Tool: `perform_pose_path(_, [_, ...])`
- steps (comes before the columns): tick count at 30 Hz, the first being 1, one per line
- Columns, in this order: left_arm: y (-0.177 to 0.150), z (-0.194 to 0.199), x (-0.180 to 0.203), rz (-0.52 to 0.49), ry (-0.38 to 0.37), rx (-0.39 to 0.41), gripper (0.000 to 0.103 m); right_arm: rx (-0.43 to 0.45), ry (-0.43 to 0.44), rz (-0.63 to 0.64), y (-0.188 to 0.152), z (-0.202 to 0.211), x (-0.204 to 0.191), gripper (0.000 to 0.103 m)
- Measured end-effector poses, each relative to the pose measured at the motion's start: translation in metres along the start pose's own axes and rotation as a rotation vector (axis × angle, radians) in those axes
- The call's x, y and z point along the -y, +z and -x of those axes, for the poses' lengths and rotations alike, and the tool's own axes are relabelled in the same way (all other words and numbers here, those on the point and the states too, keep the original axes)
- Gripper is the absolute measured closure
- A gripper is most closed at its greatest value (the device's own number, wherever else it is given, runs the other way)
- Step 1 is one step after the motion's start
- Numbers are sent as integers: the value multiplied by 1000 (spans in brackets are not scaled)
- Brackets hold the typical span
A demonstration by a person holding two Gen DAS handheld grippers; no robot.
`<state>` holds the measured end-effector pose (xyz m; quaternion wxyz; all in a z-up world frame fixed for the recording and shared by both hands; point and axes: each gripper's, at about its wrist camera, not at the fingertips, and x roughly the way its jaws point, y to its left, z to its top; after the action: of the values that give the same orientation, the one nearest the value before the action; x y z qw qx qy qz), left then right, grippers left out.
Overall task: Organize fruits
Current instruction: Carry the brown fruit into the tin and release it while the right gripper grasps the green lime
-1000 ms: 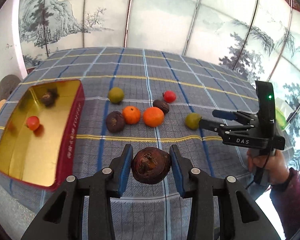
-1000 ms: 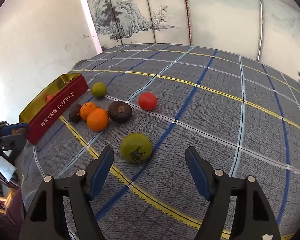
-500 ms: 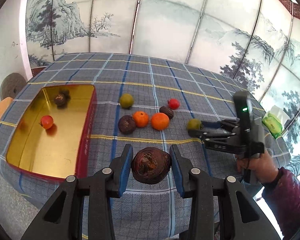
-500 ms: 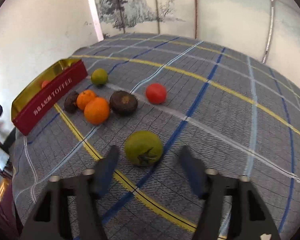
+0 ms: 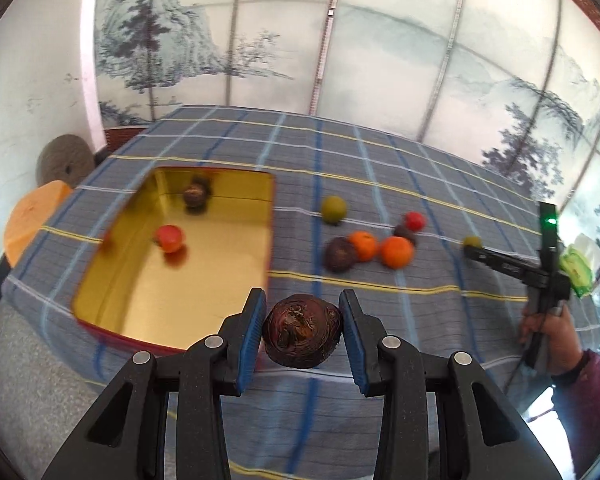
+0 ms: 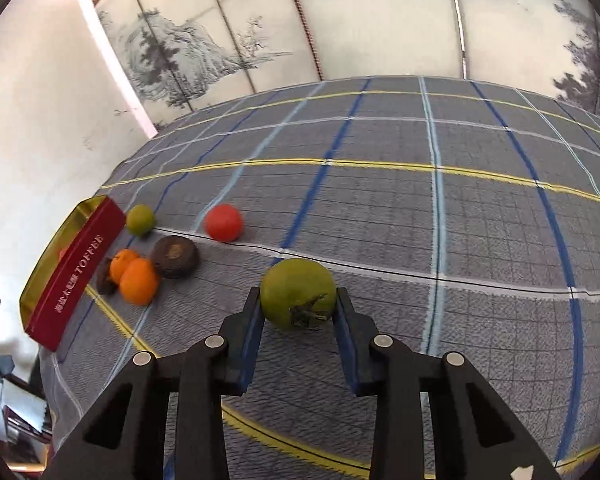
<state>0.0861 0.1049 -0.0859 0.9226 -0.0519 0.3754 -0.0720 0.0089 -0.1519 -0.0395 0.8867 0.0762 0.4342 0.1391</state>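
Fruit lies scattered on a worktop (image 6: 420, 216) covered in grey woven cloth crossed by blue, white and yellow lines. Your left gripper (image 5: 302, 334) is clamped on a round, dark maroon fruit (image 5: 302, 337) with a rough, wrinkled skin, its blue pads pressing both sides, held above the near edge of the cloth just right of the tin (image 5: 204, 178). That tin is a shallow rectangle with rounded corners, shiny gold inside and red outside, lettered "TOFFEE"; a smooth red fruit (image 5: 169, 237) and a dark wrinkled one (image 5: 195, 196) sit in it. Your right gripper (image 6: 297, 306) has just been closing, and its pads now squeeze a smooth green fruit (image 6: 298, 293) with a dried brown stem, low over the cloth. Farther left on the cloth sit two glossy orange fruits (image 6: 138, 280), touching, a dark matte brown fruit (image 6: 175, 256), a smaller green fruit (image 6: 140, 219) near the tin, and a red one (image 6: 223, 222) set apart.
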Motion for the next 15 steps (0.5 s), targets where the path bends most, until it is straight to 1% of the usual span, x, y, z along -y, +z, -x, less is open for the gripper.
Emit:
perform_pose_path(3, [4,-4,-21,12,46,12,64,-8,-18,21,0,-1,-5,72])
perform_pose_path(7, [11,-16,-50,37,88,10,64,-25,-30,35,1,-5,-7,72])
perform_pose_path(9, [14,-26,-61,40,104,-3,64,-30,-34,34,1,-6,-6,72])
perform_pose_path(11, [15,-39,-72,41,134,-25,64,-34,-34,30,1,-7,-5,72])
perform_pose_path(15, [15,-57,-83,33,166,-48,64,-37,-42,39,1,-8,-6,71])
